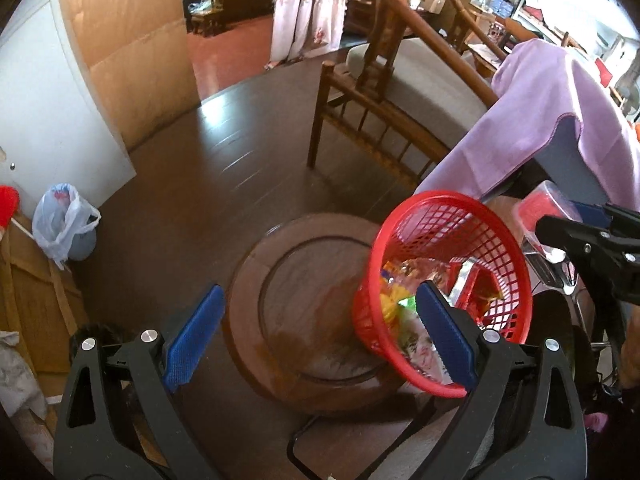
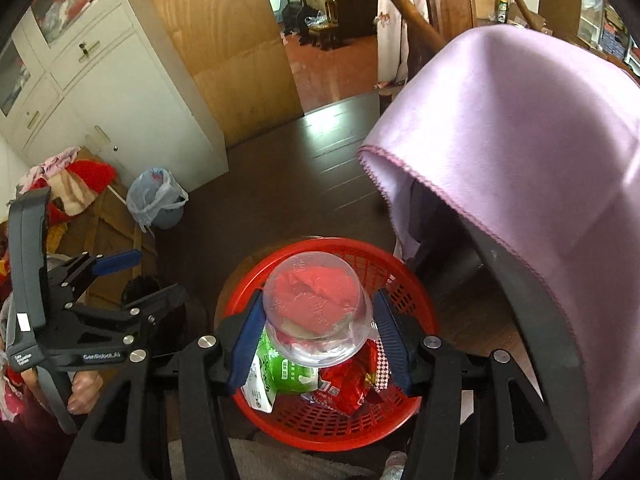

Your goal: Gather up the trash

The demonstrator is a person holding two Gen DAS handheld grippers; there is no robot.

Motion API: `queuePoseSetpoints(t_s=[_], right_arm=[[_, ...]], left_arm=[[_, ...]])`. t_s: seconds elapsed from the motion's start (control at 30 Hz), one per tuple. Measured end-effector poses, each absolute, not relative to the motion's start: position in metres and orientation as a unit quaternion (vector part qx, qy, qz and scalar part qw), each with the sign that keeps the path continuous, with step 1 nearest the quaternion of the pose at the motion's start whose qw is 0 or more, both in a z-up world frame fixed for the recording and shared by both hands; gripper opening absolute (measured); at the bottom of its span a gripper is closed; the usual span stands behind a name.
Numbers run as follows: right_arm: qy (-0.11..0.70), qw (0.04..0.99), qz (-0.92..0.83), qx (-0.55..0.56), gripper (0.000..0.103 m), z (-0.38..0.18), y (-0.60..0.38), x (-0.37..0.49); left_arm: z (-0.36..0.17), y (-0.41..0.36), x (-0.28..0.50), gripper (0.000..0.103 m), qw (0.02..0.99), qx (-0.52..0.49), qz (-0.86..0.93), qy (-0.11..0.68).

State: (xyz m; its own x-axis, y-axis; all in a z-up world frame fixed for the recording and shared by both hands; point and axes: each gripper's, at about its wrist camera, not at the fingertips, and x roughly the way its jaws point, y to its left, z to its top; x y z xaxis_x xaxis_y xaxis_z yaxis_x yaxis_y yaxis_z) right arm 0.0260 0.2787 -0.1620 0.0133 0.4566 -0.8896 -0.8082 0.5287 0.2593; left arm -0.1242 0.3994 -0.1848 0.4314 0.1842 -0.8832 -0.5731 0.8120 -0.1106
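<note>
Wrappers [image 2: 304,376] half-hidden under cup [image 2: 316,312]

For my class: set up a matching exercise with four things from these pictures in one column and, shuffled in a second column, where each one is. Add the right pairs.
Things:
1. clear plastic cup
2. red basket
3. purple cloth
4. bin with plastic bag

Places:
A. draped over a chair back
B. on the floor by the white cabinet
C. between the right gripper's fingers
D. on the round wooden stool

Pairs: 1-C, 2-D, 3-A, 4-B
</note>
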Motion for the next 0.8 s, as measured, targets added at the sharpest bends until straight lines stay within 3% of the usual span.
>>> queuePoseSetpoints(t_s=[0.37, 0.8], right_arm=[[0.526, 0.704, 0.454, -0.149, 0.062, -0.15, 0.268, 0.023], [0.498, 0.747, 0.429, -0.104, 0.068, -0.114, 0.188, 0.013]], left_arm=[[-0.18, 0.388, -0.122, 0.093, 0.824, -0.158, 0.255, 0.48], [-0.129, 0.332, -0.103, 0.093, 0.854, -0.058, 0.243, 0.456]])
